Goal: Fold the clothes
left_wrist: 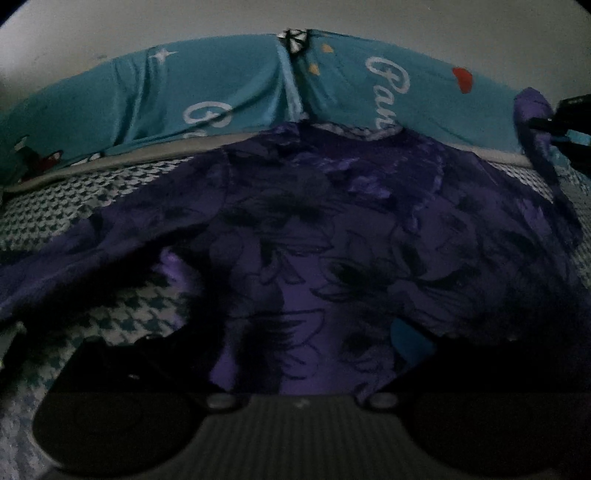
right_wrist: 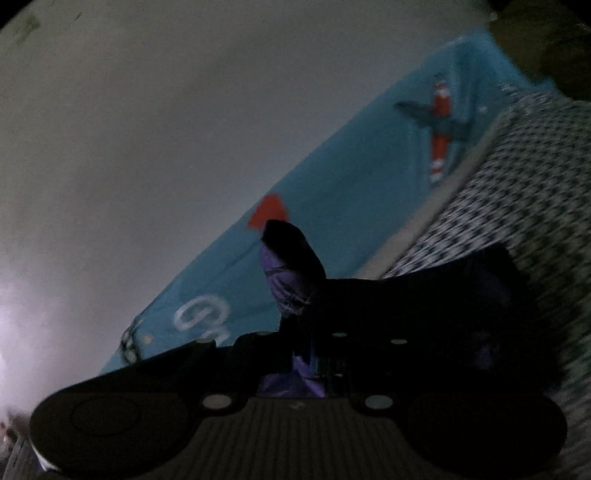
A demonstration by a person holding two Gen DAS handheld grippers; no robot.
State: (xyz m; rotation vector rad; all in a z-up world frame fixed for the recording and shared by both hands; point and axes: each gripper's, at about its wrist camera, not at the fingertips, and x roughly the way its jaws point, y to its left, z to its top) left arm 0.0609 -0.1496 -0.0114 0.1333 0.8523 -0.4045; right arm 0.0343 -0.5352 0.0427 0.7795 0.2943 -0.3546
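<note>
Left wrist view looked down over a purple garment [left_wrist: 332, 229] with a dark flower print, spread across a bed cover [left_wrist: 48, 218] in a small houndstooth check. Behind the garment, along the far edge of the bed, lay a teal blanket [left_wrist: 229, 81] printed with white script, a red heart and small stars, and behind that rose a plain pale wall [left_wrist: 147, 22]. The near part of the garment came right up over the left gripper [left_wrist: 299, 354], hiding its fingers in shadow, so whether that gripper was clamped on the cloth or merely under it could not be told. At the garment's far right corner, the right gripper [left_wrist: 554, 122] showed as a dark shape with a peak of purple cloth rising beside it.

Right wrist view was tilted, with the wall filling the upper left and the teal blanket [right_wrist: 351, 206] running as a slanted band. The right gripper [right_wrist: 295, 332] had its jaws pinched nearly together on a bunched fold of the purple garment [right_wrist: 284, 273], which stood up beyond the fingertips in front of the blanket. To the right of that fold lay the checked bed cover [right_wrist: 517, 177], blurred.
</note>
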